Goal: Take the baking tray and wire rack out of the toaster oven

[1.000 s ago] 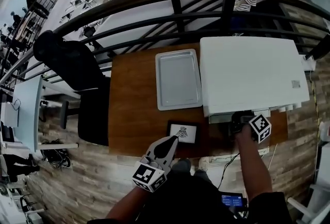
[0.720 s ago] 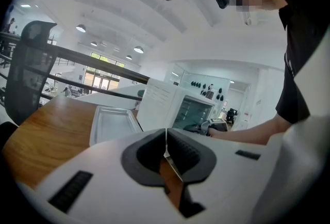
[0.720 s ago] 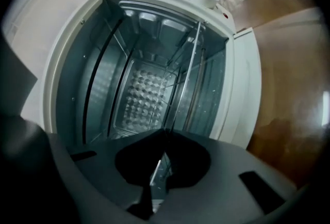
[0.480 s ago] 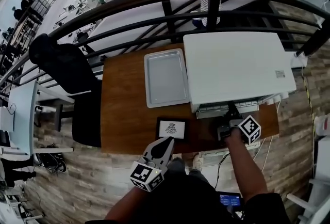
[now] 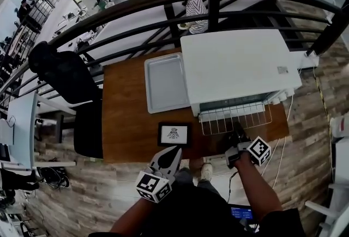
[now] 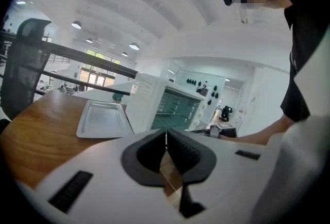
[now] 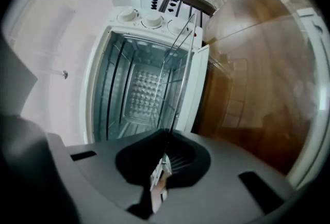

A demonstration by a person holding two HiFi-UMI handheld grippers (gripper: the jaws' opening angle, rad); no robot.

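The wire rack (image 5: 235, 118), a thin silvery grid of parallel rods, juts from the mouth of the boxy white toaster oven (image 5: 234, 64) over the front edge of the smooth wooden table (image 5: 125, 121). The right gripper (image 5: 235, 133) is clamped on the rack's front rod (seen edge-on as fine wires in the right gripper view). The shallow, matte grey metal baking tray (image 5: 166, 83), rectangular with rounded corners, lies flat on the table just beside the oven's left wall. The left gripper (image 5: 175, 151) hovers off the table's near edge, its dark ribbed pads pressed together on nothing. A second ago the rack barely showed; it has since slid well out as the right gripper drew back.
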